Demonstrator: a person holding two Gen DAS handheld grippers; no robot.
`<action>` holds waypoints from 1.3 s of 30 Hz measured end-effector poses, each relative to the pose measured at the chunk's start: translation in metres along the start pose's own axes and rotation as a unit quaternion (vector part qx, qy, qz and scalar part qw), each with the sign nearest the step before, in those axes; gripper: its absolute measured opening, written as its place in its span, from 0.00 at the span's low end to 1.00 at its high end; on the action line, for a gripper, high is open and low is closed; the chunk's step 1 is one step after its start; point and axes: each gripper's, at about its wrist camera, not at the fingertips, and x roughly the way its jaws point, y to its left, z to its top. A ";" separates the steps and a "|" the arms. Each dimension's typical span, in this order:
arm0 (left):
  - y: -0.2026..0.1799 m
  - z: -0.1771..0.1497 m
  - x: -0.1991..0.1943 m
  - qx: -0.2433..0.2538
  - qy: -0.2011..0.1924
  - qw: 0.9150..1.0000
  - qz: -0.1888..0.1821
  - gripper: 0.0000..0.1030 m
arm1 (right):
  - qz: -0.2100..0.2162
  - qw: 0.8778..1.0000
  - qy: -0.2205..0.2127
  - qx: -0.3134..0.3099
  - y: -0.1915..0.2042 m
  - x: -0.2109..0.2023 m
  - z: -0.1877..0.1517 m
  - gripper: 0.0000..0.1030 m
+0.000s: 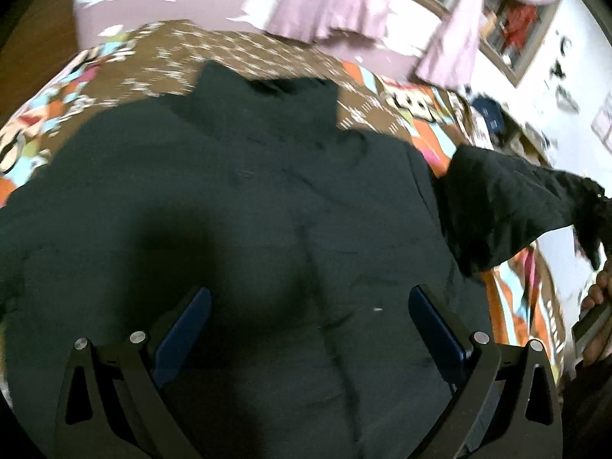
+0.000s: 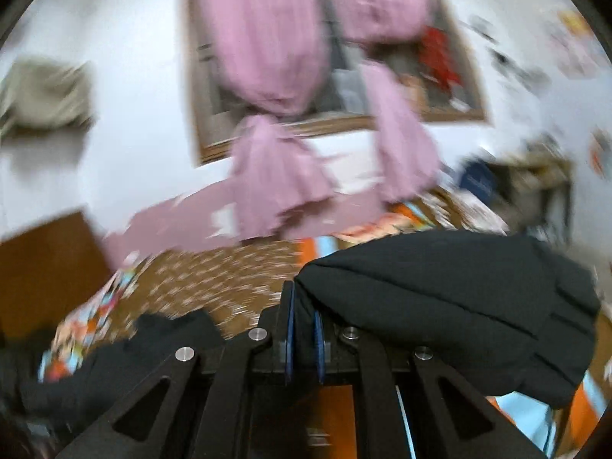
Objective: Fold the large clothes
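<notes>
A black padded jacket [image 1: 248, 210] lies spread on a patterned bed [image 1: 382, 91]. The right gripper [image 2: 304, 329] pinches its sleeve [image 2: 440, 298] and holds it raised, likely to fold it inward. The left gripper [image 1: 310, 306] hovers above the jacket's body, jaws wide and empty.

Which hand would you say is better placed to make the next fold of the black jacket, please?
The right, probably. The right tongs are already shut on the jacket's sleeve, lifted clear of the patterned bedspread, ready to carry across. The left tongs hang open above the jacket, gripping nothing.
</notes>
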 end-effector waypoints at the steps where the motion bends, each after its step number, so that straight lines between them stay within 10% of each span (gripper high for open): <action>1: 0.007 0.002 -0.012 -0.009 -0.007 1.000 0.003 0.98 | 0.015 0.999 0.007 -0.046 0.031 0.004 -0.003 0.08; 5: 0.046 0.002 -0.055 -0.044 -0.032 0.998 0.012 0.98 | 0.059 0.974 0.035 -0.217 0.135 0.017 -0.043 0.08; 12: 0.108 -0.012 -0.110 -0.109 -0.064 0.992 0.016 0.98 | 0.109 0.887 0.142 -0.427 0.244 0.048 -0.173 0.09; 15: 0.125 -0.021 -0.117 -0.134 -0.070 0.988 0.005 0.98 | 0.127 0.871 0.197 -0.432 0.254 0.061 -0.209 0.33; 18: 0.139 -0.032 -0.118 -0.151 -0.068 0.986 -0.004 0.98 | 0.148 0.879 0.219 -0.398 0.244 0.060 -0.221 0.59; 29: 0.145 -0.039 -0.101 -0.148 -0.075 0.986 0.017 0.98 | 0.136 0.956 0.202 -0.161 0.170 0.097 -0.152 0.80; 36: 0.132 -0.035 -0.046 -0.079 -0.004 0.981 0.176 0.98 | 0.079 0.944 0.284 -0.146 0.169 0.155 -0.191 0.85; 39: 0.148 -0.047 -0.027 -0.101 0.017 0.980 0.169 0.99 | 0.077 0.949 0.271 -0.145 0.168 0.161 -0.203 0.89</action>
